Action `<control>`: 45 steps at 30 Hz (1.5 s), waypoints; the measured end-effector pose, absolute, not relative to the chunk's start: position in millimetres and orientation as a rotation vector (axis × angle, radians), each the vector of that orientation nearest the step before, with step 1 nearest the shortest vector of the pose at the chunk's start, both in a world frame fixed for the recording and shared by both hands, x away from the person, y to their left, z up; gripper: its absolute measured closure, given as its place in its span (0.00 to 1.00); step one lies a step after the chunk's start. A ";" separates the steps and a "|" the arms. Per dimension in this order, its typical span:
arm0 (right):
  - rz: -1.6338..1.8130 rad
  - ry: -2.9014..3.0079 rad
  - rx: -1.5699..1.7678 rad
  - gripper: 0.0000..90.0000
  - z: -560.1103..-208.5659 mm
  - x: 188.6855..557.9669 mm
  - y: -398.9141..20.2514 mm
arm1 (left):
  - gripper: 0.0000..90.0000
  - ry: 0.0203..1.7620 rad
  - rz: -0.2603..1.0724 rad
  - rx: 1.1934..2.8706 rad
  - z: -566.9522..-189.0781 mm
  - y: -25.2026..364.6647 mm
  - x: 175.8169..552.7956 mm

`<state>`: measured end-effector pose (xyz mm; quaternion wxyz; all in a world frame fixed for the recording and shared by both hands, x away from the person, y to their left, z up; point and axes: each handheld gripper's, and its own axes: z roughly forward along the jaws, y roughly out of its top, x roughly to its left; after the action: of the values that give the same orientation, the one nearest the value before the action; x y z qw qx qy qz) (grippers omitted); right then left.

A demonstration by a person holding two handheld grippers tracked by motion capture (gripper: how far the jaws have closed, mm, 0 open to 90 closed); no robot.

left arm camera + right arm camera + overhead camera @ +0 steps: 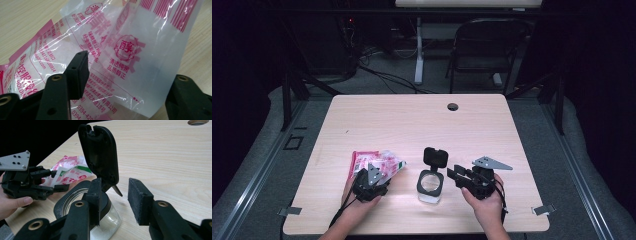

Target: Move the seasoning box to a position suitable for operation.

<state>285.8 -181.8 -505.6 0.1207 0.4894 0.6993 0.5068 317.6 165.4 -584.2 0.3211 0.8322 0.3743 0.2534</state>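
- Worktop [412,120] of pale wood grain sits in my high view, with a round cable hole [453,106] near its far edge; behind it I see a dark room, a folding chair [486,47] and cables on a grey floor.
- On the near left, my left claw [373,176] is at a crinkled clear packet [379,162] printed in pink and red; near the middle stands a clear glass jar [430,186] with a black collar and its black flip lid [435,157] standing open. My right claw [455,174] hovers just beside the jar.
- From the left gripper view, the packet [130,57] lies on the wood, glossy film with pink lettering and white contents; it passes between my jaws, which stand apart, and I cannot tell whether the pads press on it.
- From the right gripper view, my jaws stand apart with nothing between them. The jar [105,225] is just left of them, its lid [100,152] upright, and the left claw [56,181] meets the packet [70,170] farther off.
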 end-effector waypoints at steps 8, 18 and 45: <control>1.481 2.045 1.432 0.71 -506.3 285.9 -182.5 | 0.64 1.033 0.605 2.132 -583.6 175.0 321.9; 1.474 2.044 1.433 0.70 -506.0 285.7 -183.6 | 0.84 1.045 0.580 2.104 -581.3 179.6 322.8; 1.478 2.041 1.427 0.70 -505.3 284.1 -185.0 | 1.00 1.078 0.520 2.081 -571.5 186.0 326.1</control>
<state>284.1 -185.0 -505.3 0.1223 0.4891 0.6995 0.5064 326.1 186.0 -571.5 0.3622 0.8080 0.4186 0.2017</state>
